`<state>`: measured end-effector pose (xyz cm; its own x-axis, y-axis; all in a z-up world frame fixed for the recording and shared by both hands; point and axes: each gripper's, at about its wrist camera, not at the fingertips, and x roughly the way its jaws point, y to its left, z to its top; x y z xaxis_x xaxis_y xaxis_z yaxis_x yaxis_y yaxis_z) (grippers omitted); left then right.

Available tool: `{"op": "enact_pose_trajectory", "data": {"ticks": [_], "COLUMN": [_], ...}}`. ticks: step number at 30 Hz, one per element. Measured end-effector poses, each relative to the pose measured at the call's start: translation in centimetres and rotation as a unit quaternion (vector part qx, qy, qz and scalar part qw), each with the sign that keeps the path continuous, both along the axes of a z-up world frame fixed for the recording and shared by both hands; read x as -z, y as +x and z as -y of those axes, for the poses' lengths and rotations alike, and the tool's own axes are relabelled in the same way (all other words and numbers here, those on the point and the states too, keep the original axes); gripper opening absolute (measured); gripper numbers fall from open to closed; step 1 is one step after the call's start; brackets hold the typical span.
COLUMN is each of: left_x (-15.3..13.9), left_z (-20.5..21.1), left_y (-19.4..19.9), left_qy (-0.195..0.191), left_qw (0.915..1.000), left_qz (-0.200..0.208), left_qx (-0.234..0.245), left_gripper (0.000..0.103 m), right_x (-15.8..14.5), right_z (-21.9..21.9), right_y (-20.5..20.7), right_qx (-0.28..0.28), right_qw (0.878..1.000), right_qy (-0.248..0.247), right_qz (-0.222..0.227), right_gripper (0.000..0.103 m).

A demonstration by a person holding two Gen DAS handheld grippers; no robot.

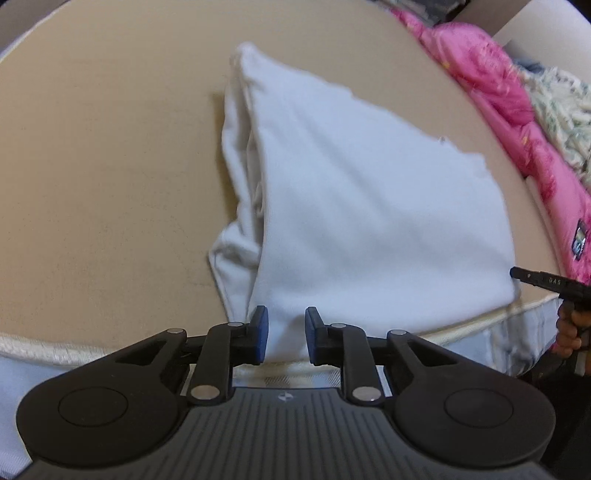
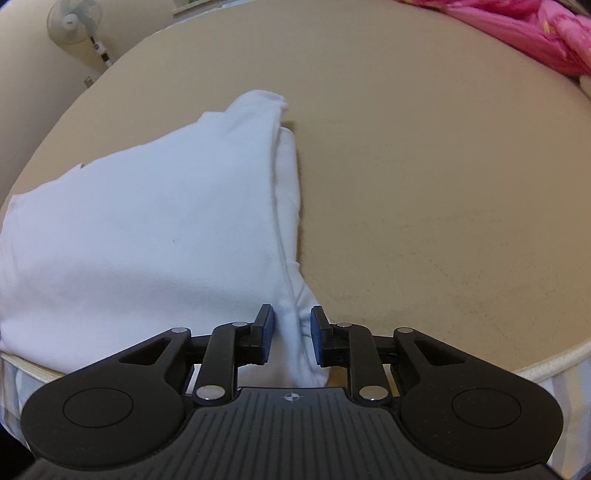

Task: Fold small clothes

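A white garment lies folded on the tan mattress, its near edge at the bed's front edge. My left gripper is open, its blue pads on either side of the near edge of the cloth near its left corner. In the right wrist view the same white garment fills the left half. My right gripper is open with the garment's near right corner lying between the pads. The right gripper's tip also shows in the left wrist view at the far right.
A pink quilt and a patterned cloth are heaped along the bed's right side. The mattress has a cream piped edge. A standing fan is by the wall at the back left.
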<state>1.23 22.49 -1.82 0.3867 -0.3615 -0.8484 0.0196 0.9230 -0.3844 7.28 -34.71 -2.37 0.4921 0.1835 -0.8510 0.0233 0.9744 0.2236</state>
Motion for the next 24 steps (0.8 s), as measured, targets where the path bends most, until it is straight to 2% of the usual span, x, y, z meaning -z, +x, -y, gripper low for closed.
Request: {"op": "enact_pose_trajectory", "data": {"ticks": [4,7,9,14,18,24], "left_x": [-1.2,-0.6,-0.3,0.9,2.3,3.4], "left_z": [-3.3,-5.3,-6.2,-5.1,-4.0,-0.8], "left_y": [0.4,1.1,1.3,1.9,2.7,3.2], "left_qy": [-0.051,-0.066,-0.074,-0.088,-0.065,-0.009], "left_qw": [0.9955,0.9893,0.9869,0.9879,0.9913,0.9971], "left_qz": [0.038,0.022,0.006,-0.007,-0.015,0.02], "left_qx": [-0.07,-0.128,-0.143,-0.128,-0.114,-0.074], "left_gripper": [0.045,0.053,0.06,0.074,0.075,0.073], "right_x": [-2.6,-2.6,-2.1,-2.0,-2.5,-2.5], "right_z": [0.7,0.8,0.6,-0.1,-0.5,-0.6], "right_y": [-1.2,-0.9,-0.7,0.0,-0.4,-0.4], "right_qx": [0.015,0.017,0.01,-0.004,-0.013,-0.012], "right_qw": [0.998,0.997,0.998,0.998,0.997,0.997], "right_qy": [0.011,0.021,0.017,0.024,0.029,0.029], "right_qz": [0.066,0.069,0.063,0.061,0.064,0.065], "right_gripper": [0.028,0.031,0.031,0.031,0.031,0.031]}}
